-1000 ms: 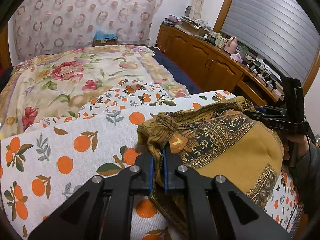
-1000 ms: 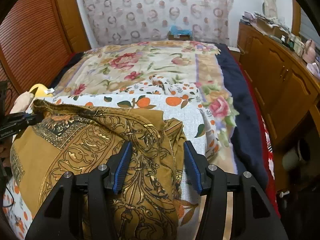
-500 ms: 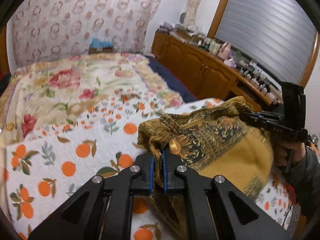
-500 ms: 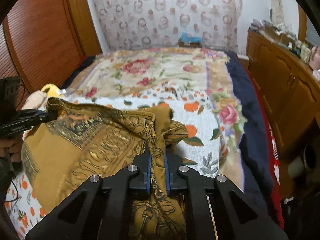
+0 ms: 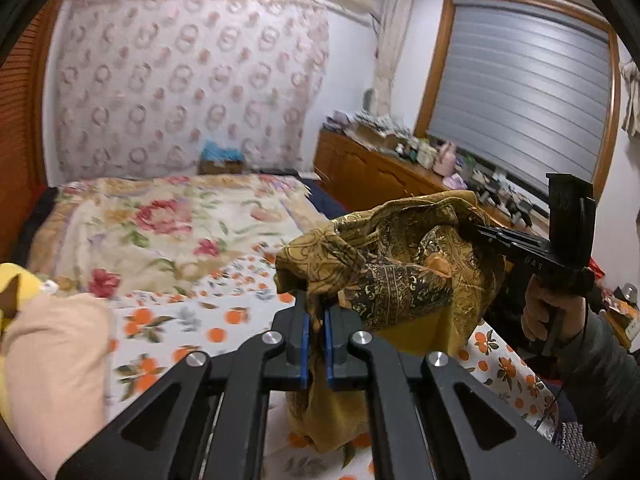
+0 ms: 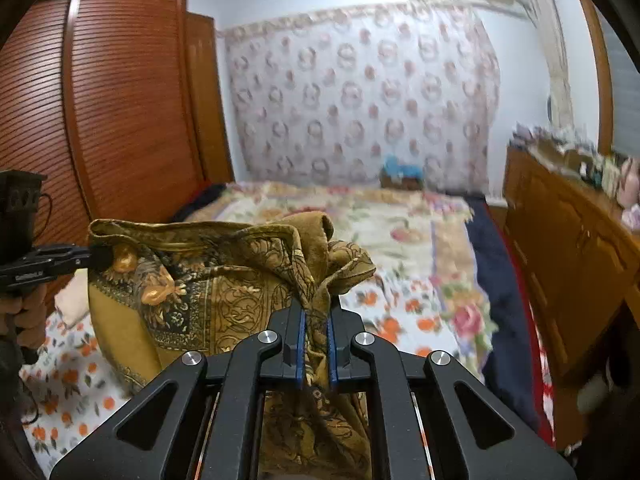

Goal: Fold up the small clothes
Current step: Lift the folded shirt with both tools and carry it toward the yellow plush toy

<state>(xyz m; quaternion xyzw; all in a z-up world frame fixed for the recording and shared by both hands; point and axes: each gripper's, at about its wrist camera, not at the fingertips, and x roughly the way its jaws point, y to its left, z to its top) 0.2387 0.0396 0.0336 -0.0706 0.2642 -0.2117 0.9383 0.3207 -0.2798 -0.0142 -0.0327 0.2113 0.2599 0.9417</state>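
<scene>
A mustard-gold garment (image 5: 400,264) with dark paisley borders hangs in the air between both grippers, above the orange-print sheet (image 5: 172,320). My left gripper (image 5: 316,320) is shut on one bunched corner of it. My right gripper (image 6: 316,324) is shut on the opposite corner of the garment (image 6: 208,288). In the left wrist view the right gripper (image 5: 472,232) shows at the right, held by a hand (image 5: 548,312). In the right wrist view the left gripper (image 6: 96,258) shows at the left edge. The garment's lower part sags toward the bed.
The bed carries a floral quilt (image 5: 160,224) beyond the orange-print sheet (image 6: 72,384). A folded peach cloth (image 5: 52,360) lies at the near left. A wooden dresser (image 6: 568,264) with clutter on top runs along the right side, and a slatted wardrobe (image 6: 100,100) stands at the left.
The right gripper shut on the garment's corner. Both grippers then rose and tilted up, lifting the garment off the bed, so more of the wall and window is in view.
</scene>
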